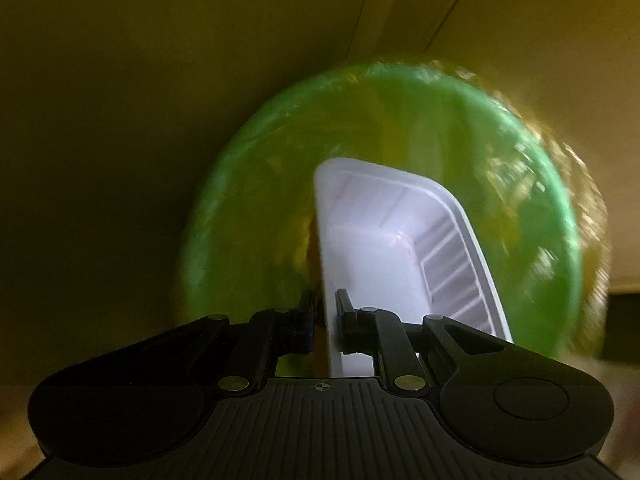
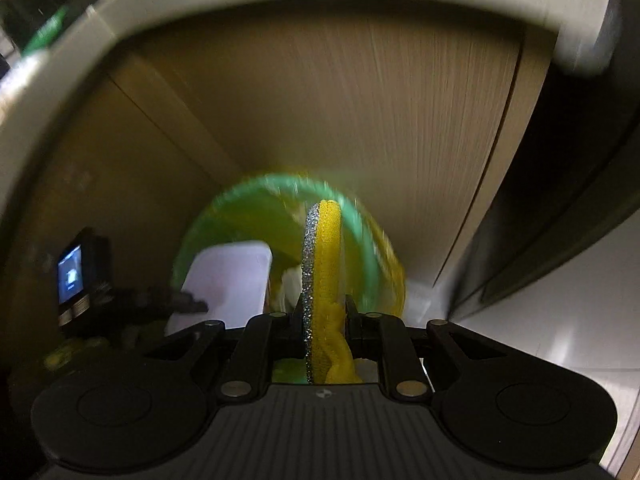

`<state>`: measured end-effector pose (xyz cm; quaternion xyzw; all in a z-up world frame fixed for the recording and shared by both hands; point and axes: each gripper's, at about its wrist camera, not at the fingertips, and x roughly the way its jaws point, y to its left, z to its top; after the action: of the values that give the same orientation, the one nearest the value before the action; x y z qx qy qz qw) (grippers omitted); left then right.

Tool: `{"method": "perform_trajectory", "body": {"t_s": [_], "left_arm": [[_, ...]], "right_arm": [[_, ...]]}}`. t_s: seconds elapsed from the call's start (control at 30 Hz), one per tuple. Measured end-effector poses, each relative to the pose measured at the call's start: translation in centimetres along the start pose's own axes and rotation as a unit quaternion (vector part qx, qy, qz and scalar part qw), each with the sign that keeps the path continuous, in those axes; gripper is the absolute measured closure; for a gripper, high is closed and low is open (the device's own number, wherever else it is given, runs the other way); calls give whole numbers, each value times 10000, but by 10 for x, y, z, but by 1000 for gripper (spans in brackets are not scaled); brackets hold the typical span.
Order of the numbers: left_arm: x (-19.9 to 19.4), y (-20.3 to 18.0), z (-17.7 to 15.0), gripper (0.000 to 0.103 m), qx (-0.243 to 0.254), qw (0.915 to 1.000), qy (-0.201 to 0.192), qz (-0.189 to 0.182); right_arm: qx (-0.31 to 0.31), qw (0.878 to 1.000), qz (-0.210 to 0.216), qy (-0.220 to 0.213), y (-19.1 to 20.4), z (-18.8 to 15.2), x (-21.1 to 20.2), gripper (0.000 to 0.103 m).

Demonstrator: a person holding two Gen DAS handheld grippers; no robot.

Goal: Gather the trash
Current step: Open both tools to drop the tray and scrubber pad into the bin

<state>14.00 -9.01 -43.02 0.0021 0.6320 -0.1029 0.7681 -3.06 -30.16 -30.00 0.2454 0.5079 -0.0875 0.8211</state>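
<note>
My left gripper (image 1: 325,312) is shut on the rim of a white plastic food tray (image 1: 396,240) and holds it over a green bin lined with a yellowish bag (image 1: 248,208). My right gripper (image 2: 323,312) is shut on a yellow sponge with a silver scouring face (image 2: 324,256), held upright above the same green bin (image 2: 248,216). The white tray (image 2: 232,276) and the left gripper's body with its small screen (image 2: 76,276) show at the left of the right wrist view. The bin is blurred in both views.
Beige cabinet panels (image 2: 360,120) stand behind the bin. A pale counter edge (image 2: 200,8) curves overhead. A dark opening (image 2: 560,184) and light floor tiles (image 2: 580,320) lie to the right.
</note>
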Motion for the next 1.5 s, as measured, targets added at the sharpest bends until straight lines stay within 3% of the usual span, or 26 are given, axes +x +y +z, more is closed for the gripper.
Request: {"method": "perform_trajectory", "body": {"t_s": [0.07, 0.17, 0.27, 0.4, 0.6, 0.63, 0.7, 0.77, 0.9, 1.13, 1.23, 1.3, 1.43, 1.5], "left_arm": [[33, -3, 6, 83, 229, 9996, -137, -41], [77, -4, 15, 80, 301, 9989, 258, -254], [76, 2, 19, 80, 159, 9983, 290, -470], [32, 22, 15, 80, -192, 9963, 254, -792], [-46, 25, -14, 80, -254, 9933, 146, -1119], [-56, 26, -19, 80, -261, 9928, 130, -1159], [-74, 29, -28, 80, -218, 9927, 82, -1187], [-93, 34, -32, 80, -109, 9929, -34, -1181], [-133, 36, -29, 80, 37, 9921, -313, -1215], [-221, 28, -11, 80, 58, 9816, -1070, -1583], [-266, 31, -5, 80, 2, 9742, -1509, -1680], [-288, 34, -3, 80, -18, 9708, -1781, -1610], [-297, 37, -11, 80, -31, 9689, -1902, -1581], [-278, 37, -22, 80, -81, 9711, -1744, -1625]], "right_arm": [[-26, 10000, -54, 72, -2, -2, 18, 89], [-144, 9994, -164, 256, -1, -2, 45, 89], [-351, 9986, -130, 382, 13, 7, 61, 89], [-450, 9968, 259, 601, 33, 22, 87, 89], [-421, 9910, 988, 804, 71, 51, 151, 88], [-422, 9907, 953, 875, 77, 56, 160, 85], [-440, 9904, 838, 1005, 86, 61, 170, 67], [-447, 9909, 765, 1013, 89, 63, 165, 59], [-410, 9923, 753, 898, 84, 62, 132, 56], [-866, 9952, 28, 443, 87, 68, 51, 55], [-1002, 9949, 76, 57, 96, 73, 17, 38], [-1090, 9938, 62, -207, 100, 77, 7, 33], [-1276, 9916, 44, -197, 100, 76, 43, 33], [-1432, 9894, -140, 198, 103, 63, 88, 39]]}}
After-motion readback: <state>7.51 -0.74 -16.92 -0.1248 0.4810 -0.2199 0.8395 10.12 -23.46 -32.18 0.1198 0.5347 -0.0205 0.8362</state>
